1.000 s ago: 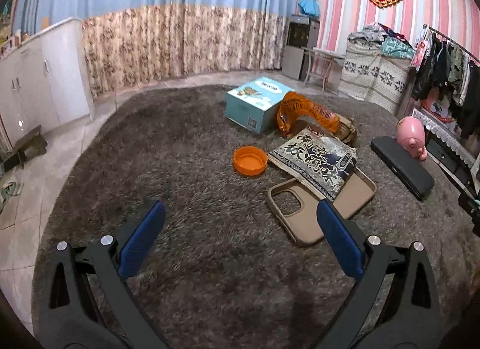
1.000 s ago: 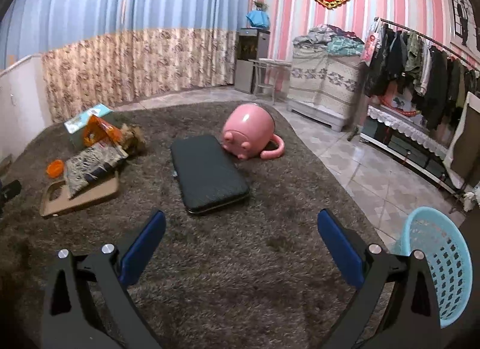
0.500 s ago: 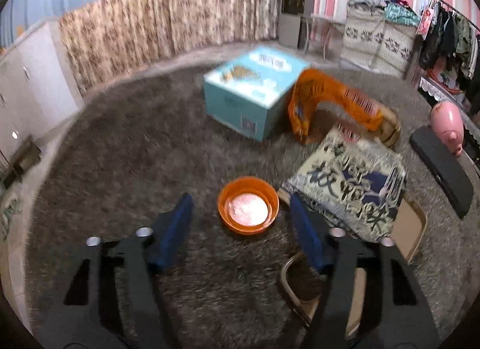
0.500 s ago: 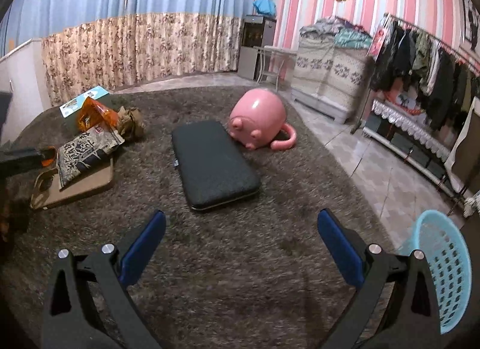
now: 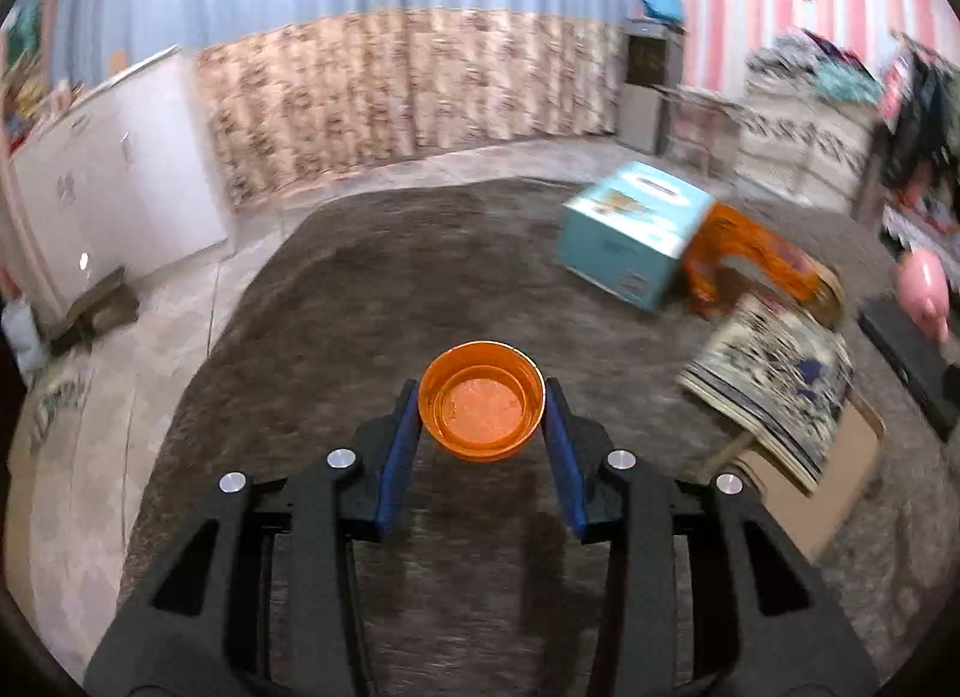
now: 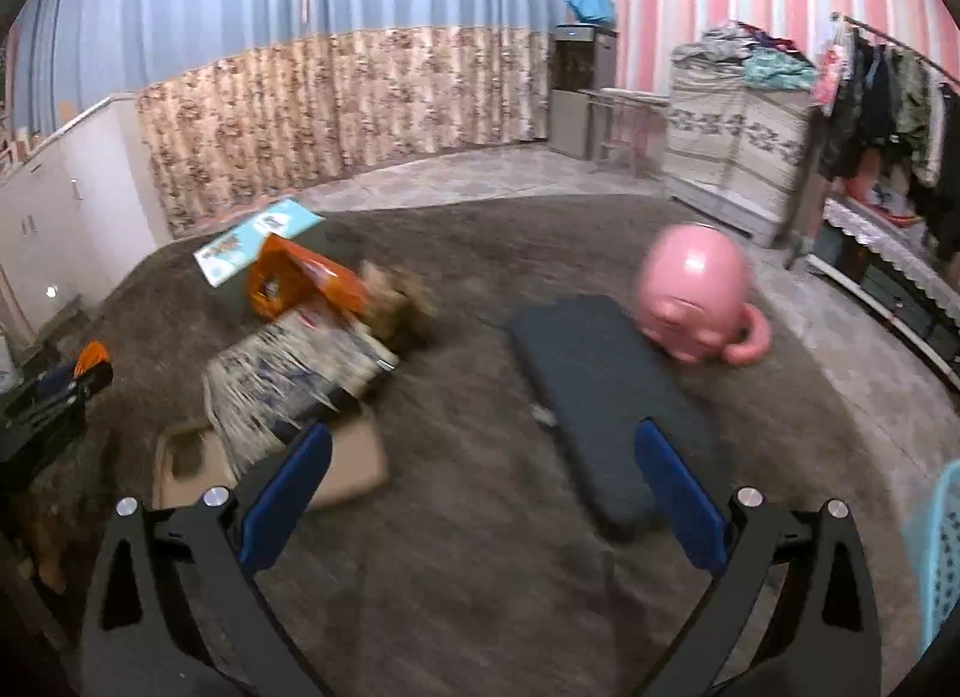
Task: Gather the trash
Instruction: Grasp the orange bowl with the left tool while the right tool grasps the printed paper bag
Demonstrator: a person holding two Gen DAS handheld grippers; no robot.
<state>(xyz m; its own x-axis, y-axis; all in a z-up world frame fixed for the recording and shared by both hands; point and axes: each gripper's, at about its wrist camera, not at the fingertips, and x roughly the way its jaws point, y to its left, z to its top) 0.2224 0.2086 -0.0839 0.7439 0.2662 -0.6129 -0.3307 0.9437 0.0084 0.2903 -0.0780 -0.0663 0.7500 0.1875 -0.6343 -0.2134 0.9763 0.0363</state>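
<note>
On carpet [image 5: 360,289], jaws closing around orange cup [image 5: 482,400]

Small round orange plastic cup [image 5: 482,400]: smooth, a bit shiny, grainy-looking inside. Blue pads [image 5: 398,451] at 9 and 3 o'clock of it: matt, rubbery-looking, on black matt plastic arms with shiny silver metal bolts [image 5: 343,458]. Big dark brown shaggy rug [image 5: 372,289]: rough, fuzzy cloth. Light blue cardboard box [image 5: 630,232] at 1 o'clock: smooth paper skin. Crinkly orange plastic bag [image 6: 300,277]: glossy. Printed black-and-white packet [image 6: 294,373]: looks like shiny foil, too blurred to be sure. Flat tan case [image 6: 354,463]: matt, smooth. Long black flat case [image 6: 600,391]: matt, finely textured. Round pink pig-shaped mug [image 6: 696,295]: hard, very glossy. Pale blue basket [image 6: 942,535] at 4 o'clock: plastic, full of holes.
</note>
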